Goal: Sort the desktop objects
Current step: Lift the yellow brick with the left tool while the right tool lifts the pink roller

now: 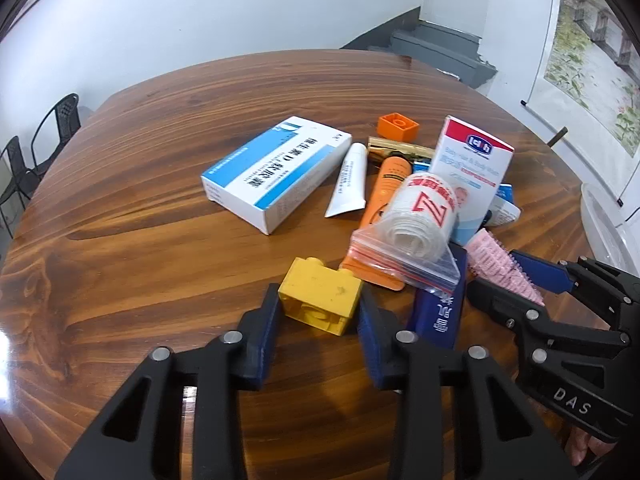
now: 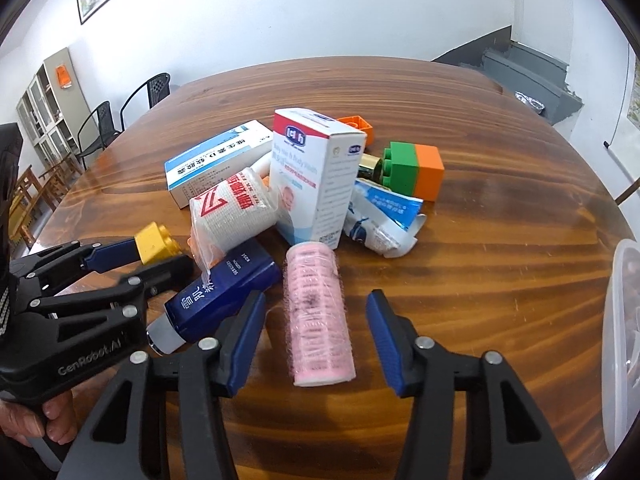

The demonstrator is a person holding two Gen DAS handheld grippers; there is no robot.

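Observation:
A pile of objects lies on the round wooden table (image 1: 160,184). My left gripper (image 1: 319,320) has its blue pads on both sides of a yellow toy brick (image 1: 320,300) and looks shut on it; the brick also shows in the right wrist view (image 2: 156,242). My right gripper (image 2: 316,334) is open around a pink hair roller (image 2: 318,316), its pads clear of the roller on both sides. In the left wrist view the roller (image 1: 500,266) lies between the right gripper's fingers (image 1: 536,276).
The pile holds a blue-white medicine box (image 1: 276,172), white tube (image 1: 348,182), orange tube (image 1: 386,192), bagged bandage roll (image 2: 232,208), upright baby wash box (image 2: 316,176), dark blue bottle (image 2: 222,292), green-orange bricks (image 2: 414,170), orange brick (image 1: 397,125). A clear plastic bin (image 2: 620,340) stands right.

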